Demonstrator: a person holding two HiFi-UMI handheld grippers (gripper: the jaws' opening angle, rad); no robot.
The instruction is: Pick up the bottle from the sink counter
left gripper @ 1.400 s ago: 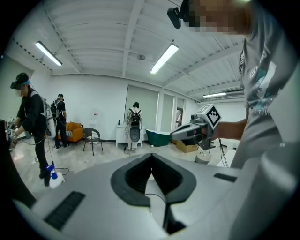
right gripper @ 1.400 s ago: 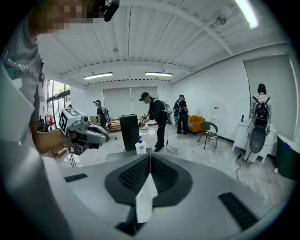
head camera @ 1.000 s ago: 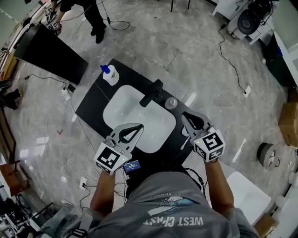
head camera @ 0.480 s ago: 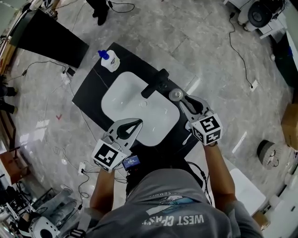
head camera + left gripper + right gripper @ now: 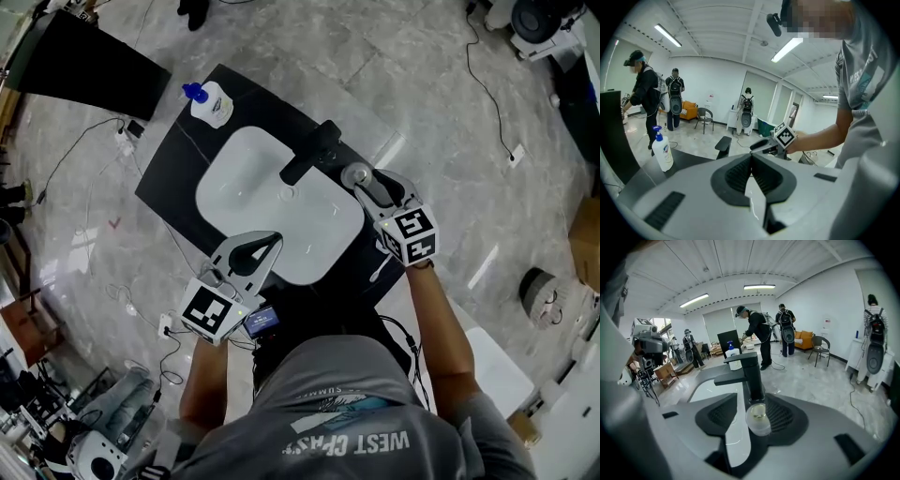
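The fingers of the right gripper (image 5: 362, 184) have just been opened wide. A small clear bottle (image 5: 758, 417) is seen between them, not gripped, just beside the black faucet (image 5: 749, 369). The fingers of the left gripper (image 5: 274, 239) are closed together, empty, over the basin (image 5: 246, 192). A pump bottle (image 5: 211, 103) is seen at the counter (image 5: 178, 178) corner, well apart from the faucet.
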